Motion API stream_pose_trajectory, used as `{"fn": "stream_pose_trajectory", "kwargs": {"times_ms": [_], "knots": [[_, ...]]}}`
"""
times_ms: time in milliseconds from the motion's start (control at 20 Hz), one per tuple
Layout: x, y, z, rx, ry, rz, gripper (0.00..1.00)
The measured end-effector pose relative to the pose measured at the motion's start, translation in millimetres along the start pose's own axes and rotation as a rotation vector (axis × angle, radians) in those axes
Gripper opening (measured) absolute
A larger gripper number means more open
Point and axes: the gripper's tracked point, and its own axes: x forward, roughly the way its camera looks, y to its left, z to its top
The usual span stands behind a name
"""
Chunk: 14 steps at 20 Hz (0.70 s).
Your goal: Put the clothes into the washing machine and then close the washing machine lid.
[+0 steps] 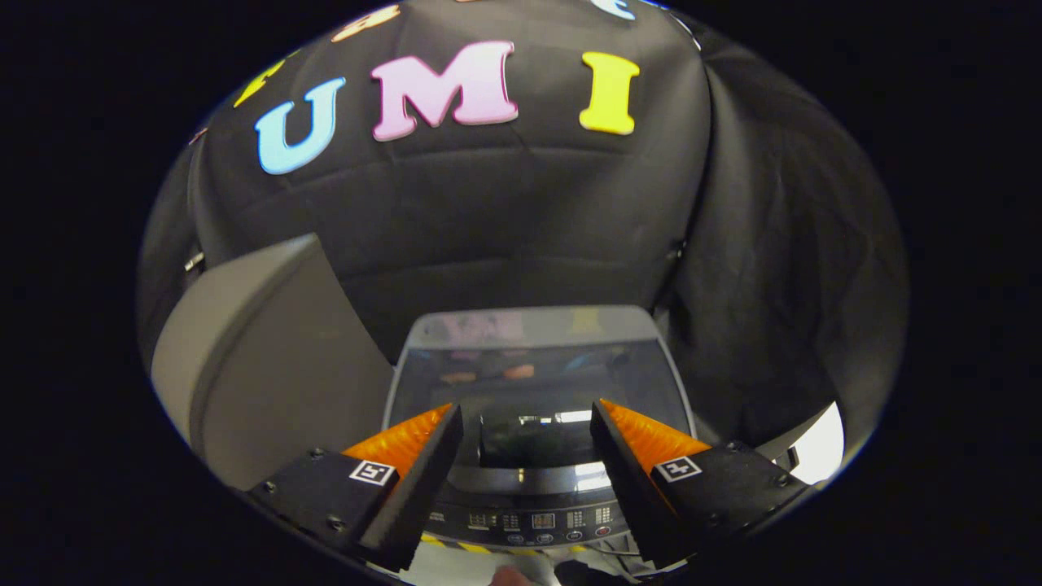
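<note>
The top-loading washing machine (537,325) stands below and ahead of me, against the black cloth wall. Its dark glass lid (537,382) lies flat on the machine's top and mirrors the booth. The control panel (537,519) with small displays and buttons runs along the near edge, under my fingers. My gripper (525,407) hovers above the lid's near half, open, with nothing between its fingers. The orange fingers (403,443) with black pads stand wide apart over the lid's front.
A big grey rounded body (269,358) rises just left of the machine, close to my left finger. Black cloth hangs behind and to the right. A white surface (818,443) shows low on the right.
</note>
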Motion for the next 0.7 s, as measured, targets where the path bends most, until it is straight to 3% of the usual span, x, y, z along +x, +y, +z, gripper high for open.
{"fn": "stream_pose_trajectory", "kwargs": {"times_ms": [300,700], "knots": [[-85,29,90,0.015,-0.296,0.031,1.00],[-190,47,134,-0.030,-0.511,0.032,0.99]]}}
